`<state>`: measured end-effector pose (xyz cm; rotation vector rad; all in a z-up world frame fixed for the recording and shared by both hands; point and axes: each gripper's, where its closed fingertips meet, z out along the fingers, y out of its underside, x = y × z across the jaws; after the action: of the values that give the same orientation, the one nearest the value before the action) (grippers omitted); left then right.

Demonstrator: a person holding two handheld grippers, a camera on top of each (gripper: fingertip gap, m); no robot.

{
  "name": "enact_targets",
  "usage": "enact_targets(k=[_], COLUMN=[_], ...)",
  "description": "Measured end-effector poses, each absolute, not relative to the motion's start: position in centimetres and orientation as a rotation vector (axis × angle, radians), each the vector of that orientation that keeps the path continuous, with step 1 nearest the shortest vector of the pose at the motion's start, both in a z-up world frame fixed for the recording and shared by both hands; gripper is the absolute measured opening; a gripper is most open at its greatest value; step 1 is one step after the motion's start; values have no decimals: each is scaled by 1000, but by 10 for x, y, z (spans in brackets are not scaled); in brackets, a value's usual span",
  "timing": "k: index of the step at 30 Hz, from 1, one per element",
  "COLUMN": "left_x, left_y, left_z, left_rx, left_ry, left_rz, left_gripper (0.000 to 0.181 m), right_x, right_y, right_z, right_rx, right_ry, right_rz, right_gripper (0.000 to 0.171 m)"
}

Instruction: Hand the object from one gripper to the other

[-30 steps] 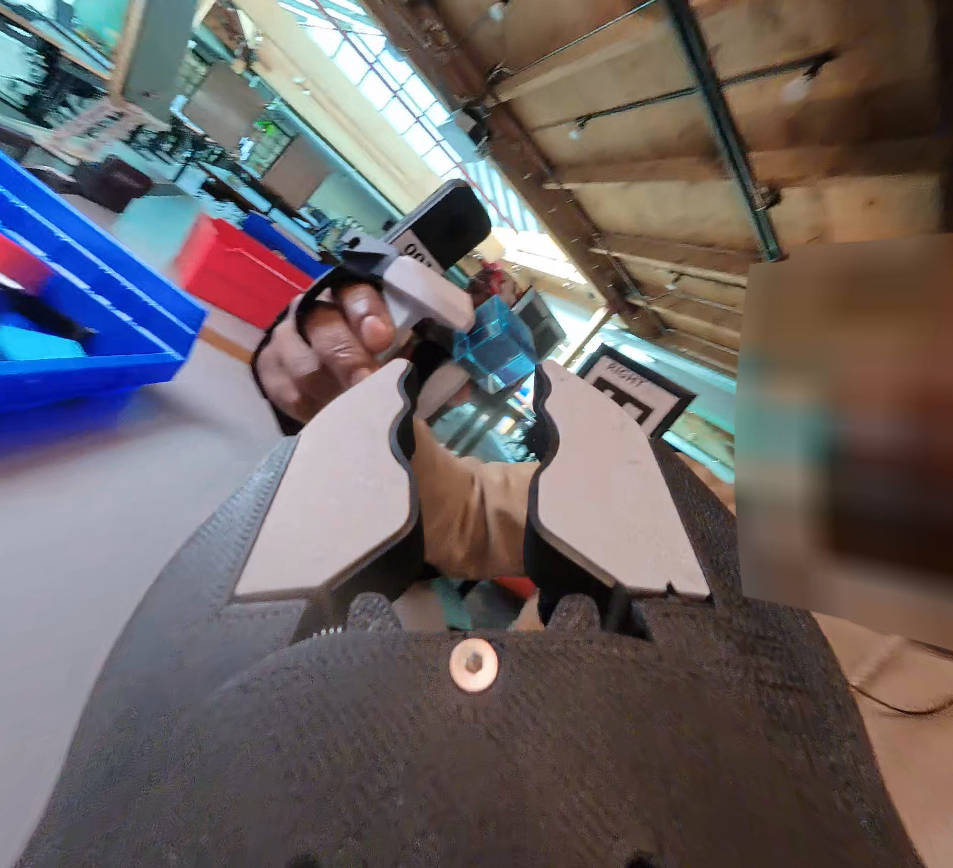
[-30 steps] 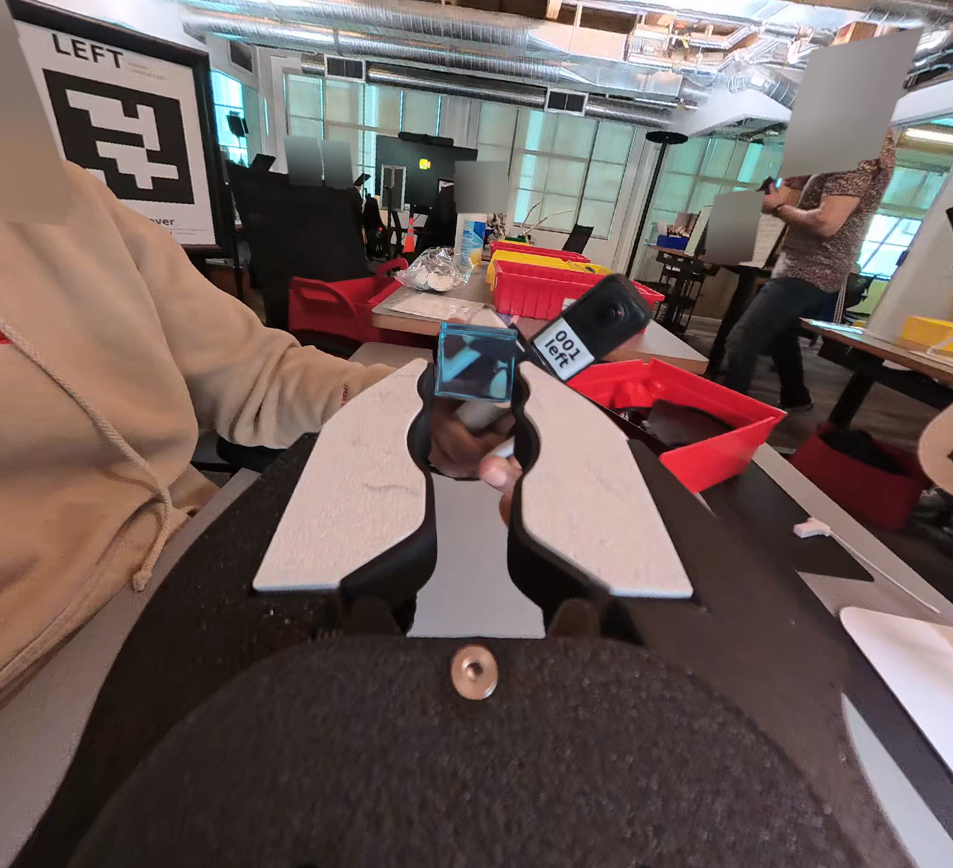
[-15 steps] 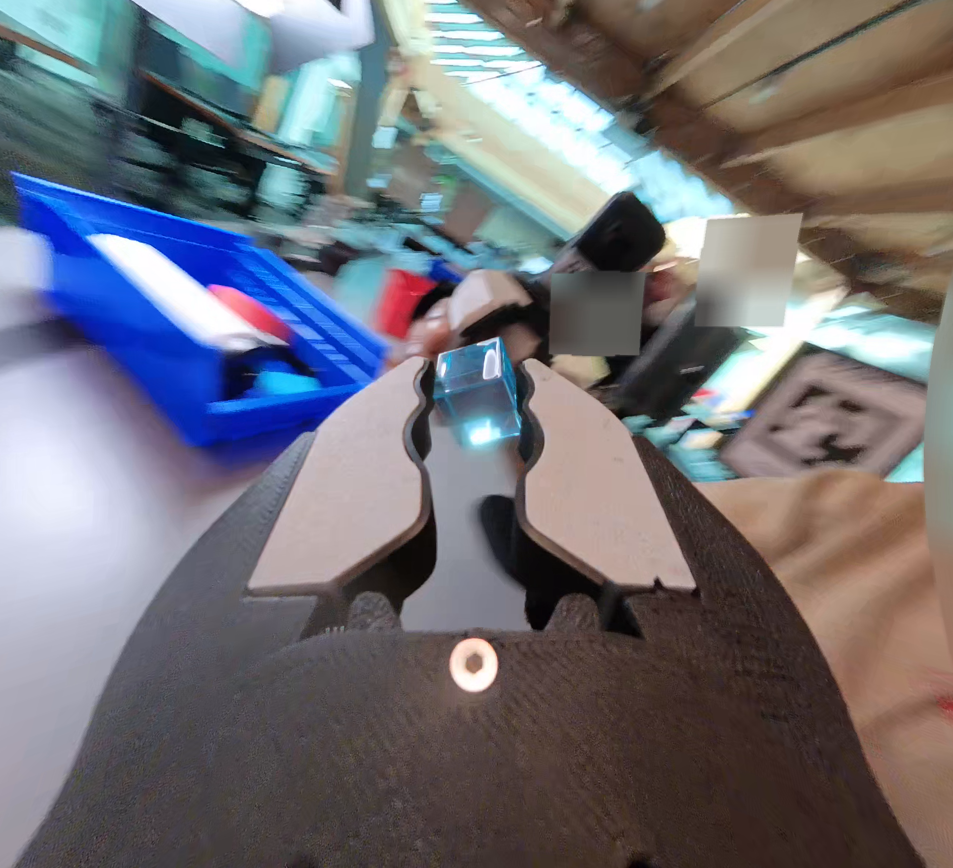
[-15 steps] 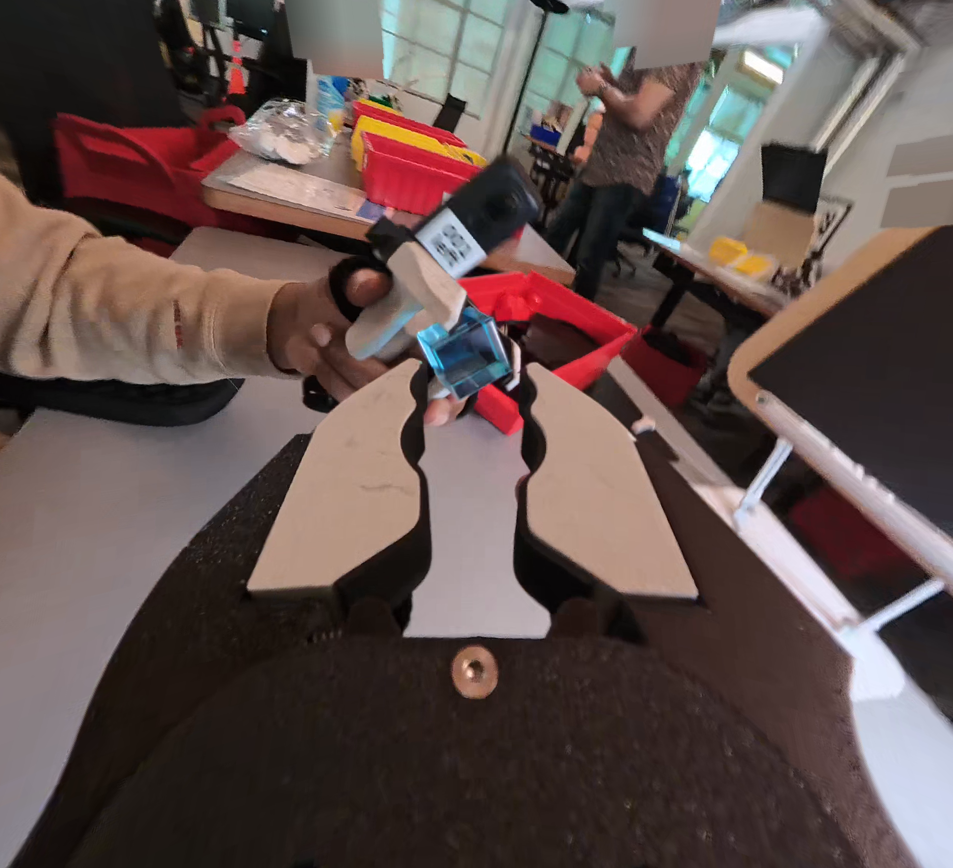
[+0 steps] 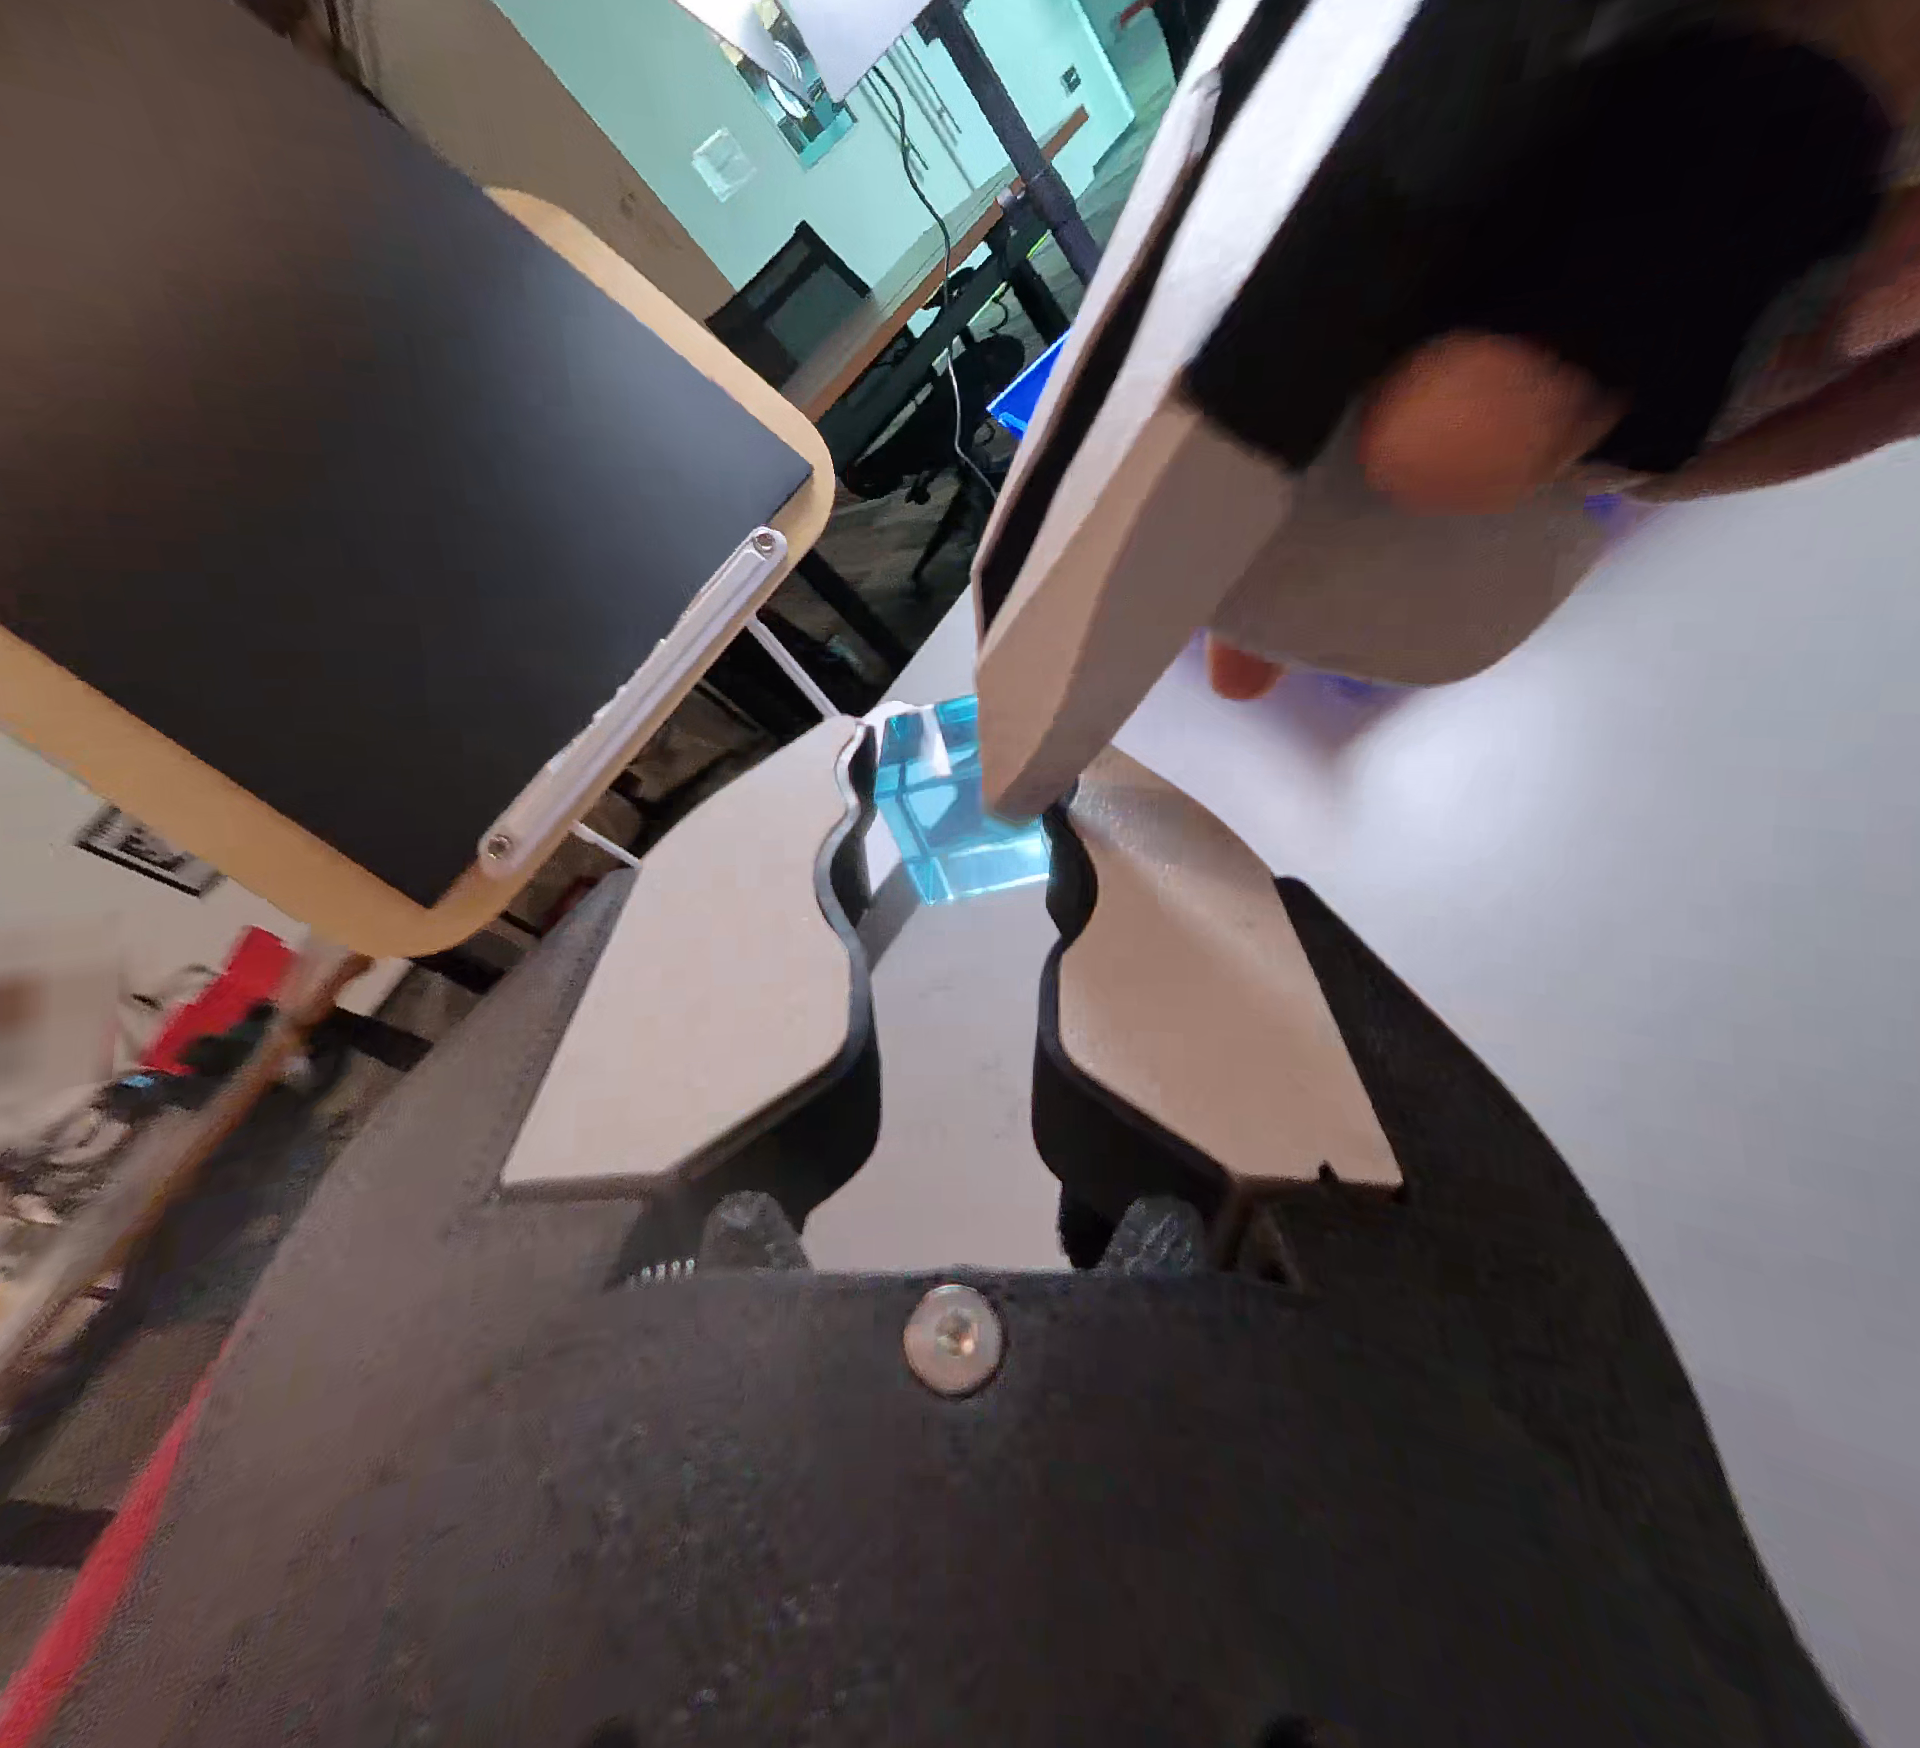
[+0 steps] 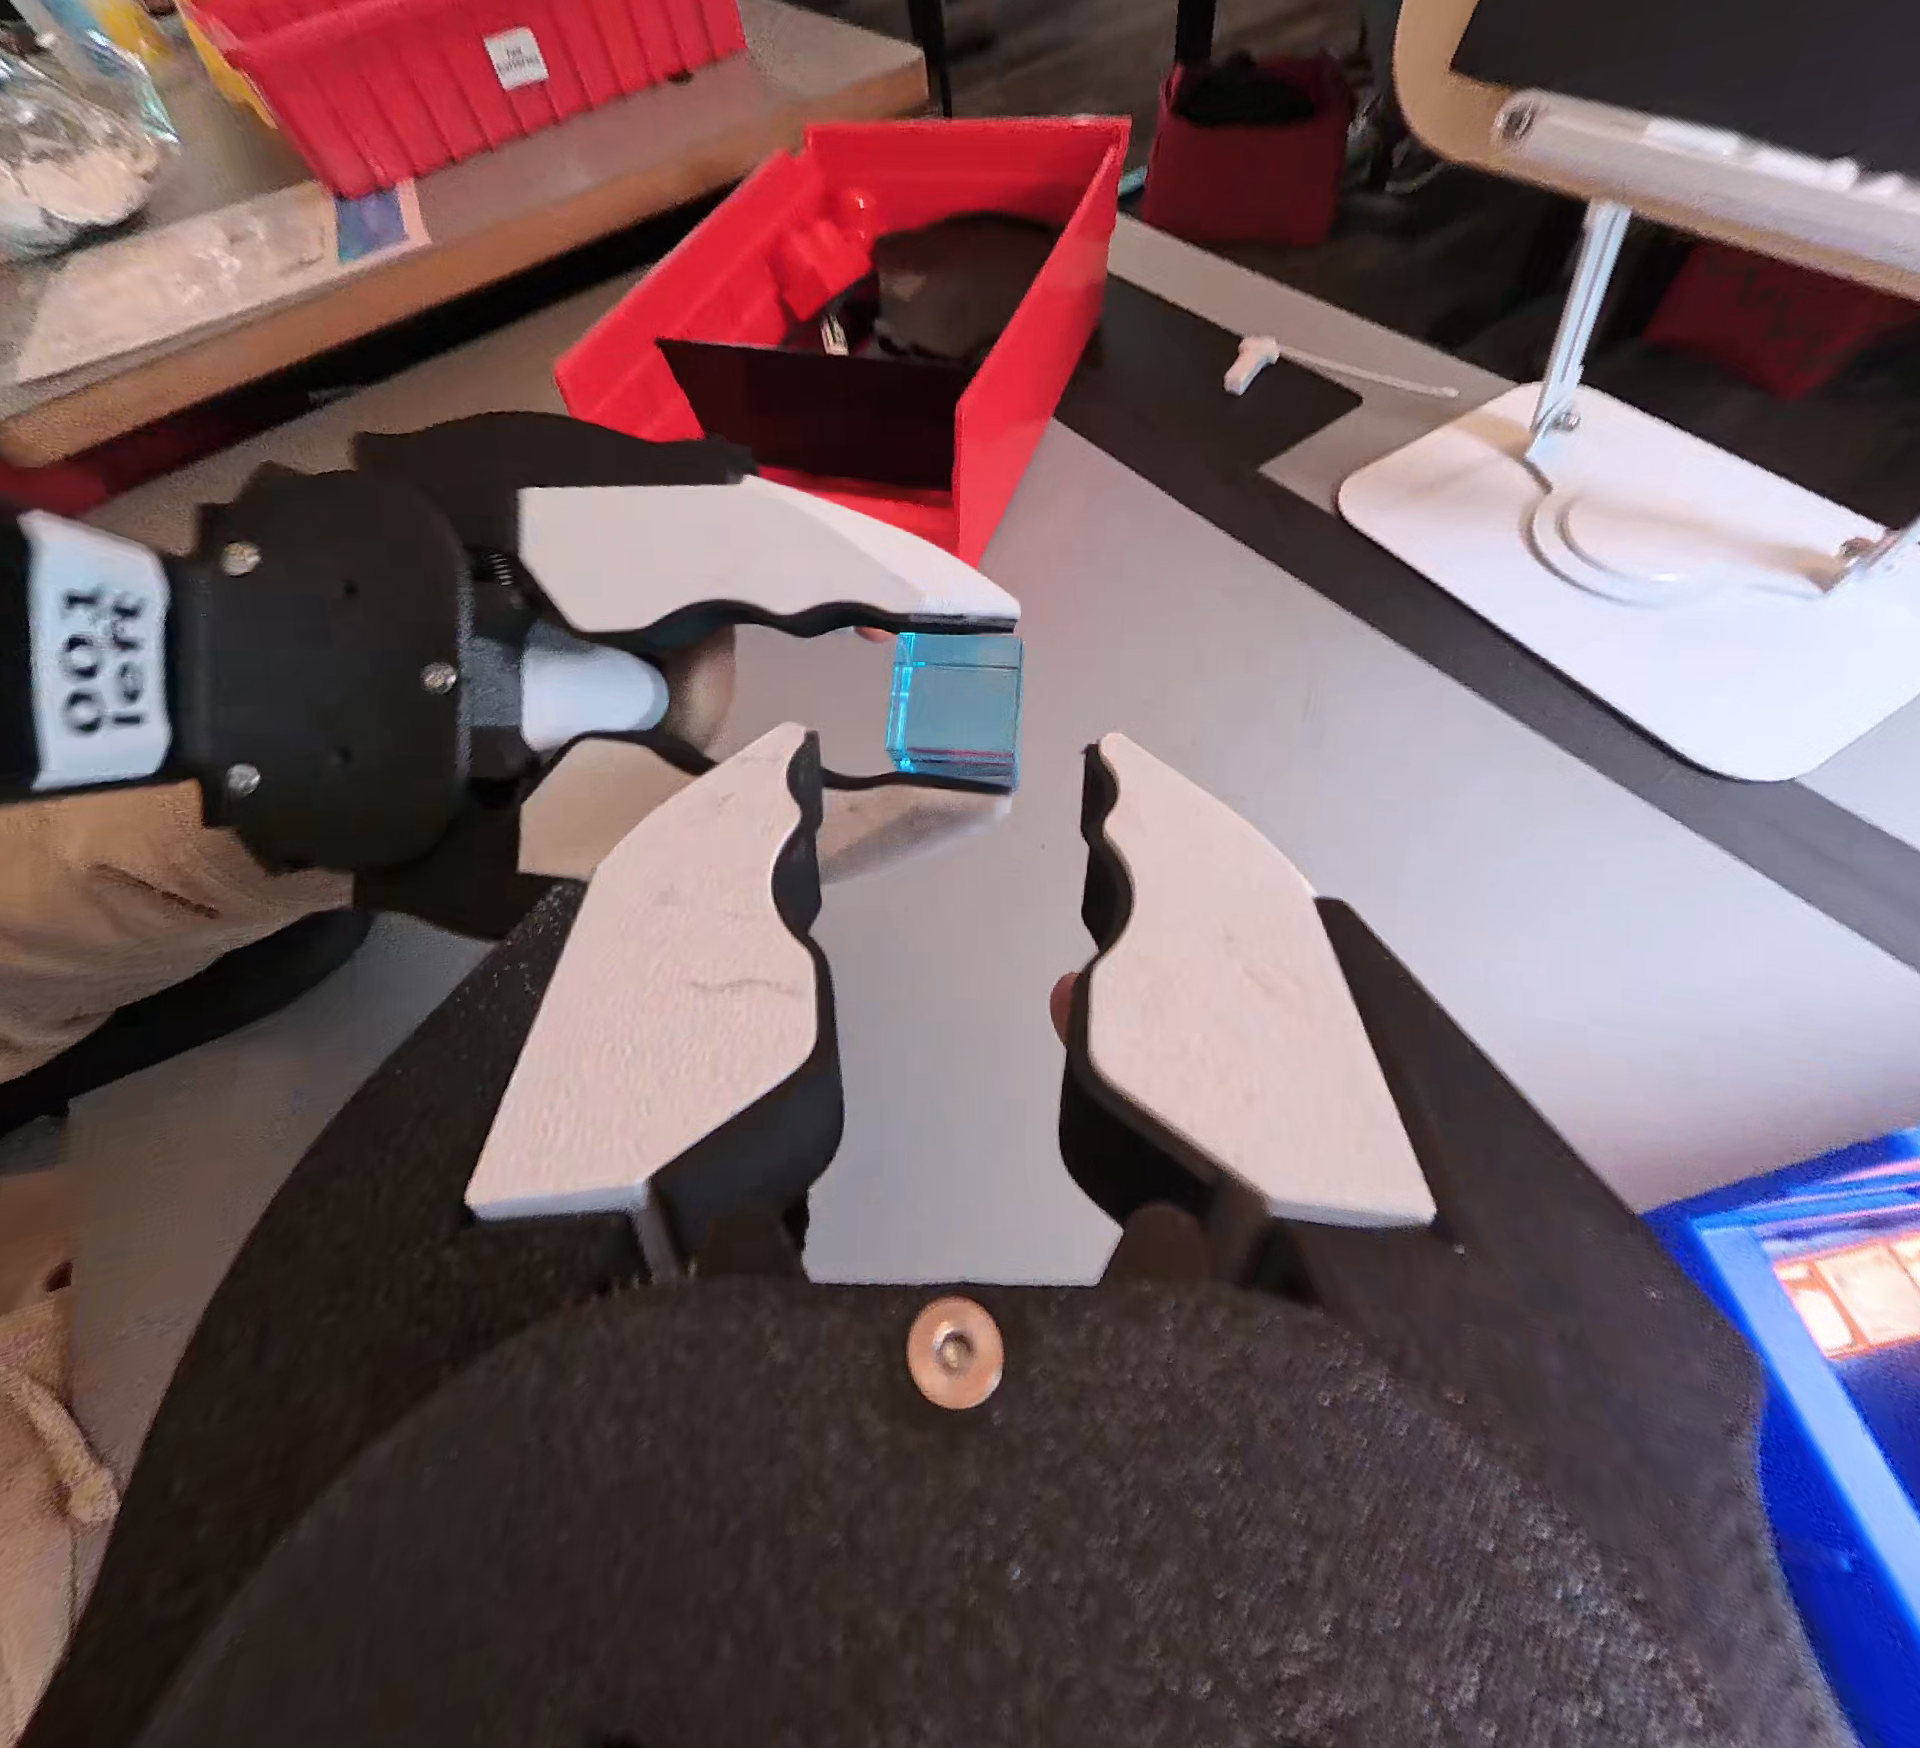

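Blue cube (image 6: pixel 956 722) pinched at the tips of the left tool (image 6: pixel 961 706), held in the air above the grey worktop (image 6: pixel 1299 815). Right tool (image 6: pixel 945 753) spread wide, straddling the cube without touching. Seemingly mid-handover: closing on the cube and letting go left to do. Close by: red bin (image 6: pixel 1023 368) beyond, monitor stand (image 6: pixel 1621 597) at right, blue bin (image 6: pixel 1808 1366) near. Nothing blocking.

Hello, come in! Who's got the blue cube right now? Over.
Left gripper shut on the blue cube. Right gripper open, fingers either side of the cube, not touching. Nothing between them.
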<state>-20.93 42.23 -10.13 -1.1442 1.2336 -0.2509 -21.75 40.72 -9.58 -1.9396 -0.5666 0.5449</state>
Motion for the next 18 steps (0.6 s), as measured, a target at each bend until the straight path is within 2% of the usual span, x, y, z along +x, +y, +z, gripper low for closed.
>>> enact_targets(k=[3, 5, 9, 14, 18], left_x=[-205, -205, -204, -202, -201], left_y=[418, 419, 419, 409, 397], left_z=[-107, -112, -115, -113, -103], left_rx=[-1084, -1056, -1081, -1264, -1431], left_ry=[1284, 1308, 1325, 1313, 1217], left_rz=[-134, -57, -119, -582, -1087], left_gripper=[30, 30, 32, 43, 46], right_x=[-218, -222, -220, -195, -178], right_y=[412, 411, 413, 413, 409], right_z=[-114, -121, -125, -92, -72], right_rx=[-1992, -2003, -1969, -1666, -1326], right_ry=[-570, -593, -646, -797, -979], right_rz=[546, 588, 605, 444, -77], right_gripper=[42, 27, 27, 27, 27])
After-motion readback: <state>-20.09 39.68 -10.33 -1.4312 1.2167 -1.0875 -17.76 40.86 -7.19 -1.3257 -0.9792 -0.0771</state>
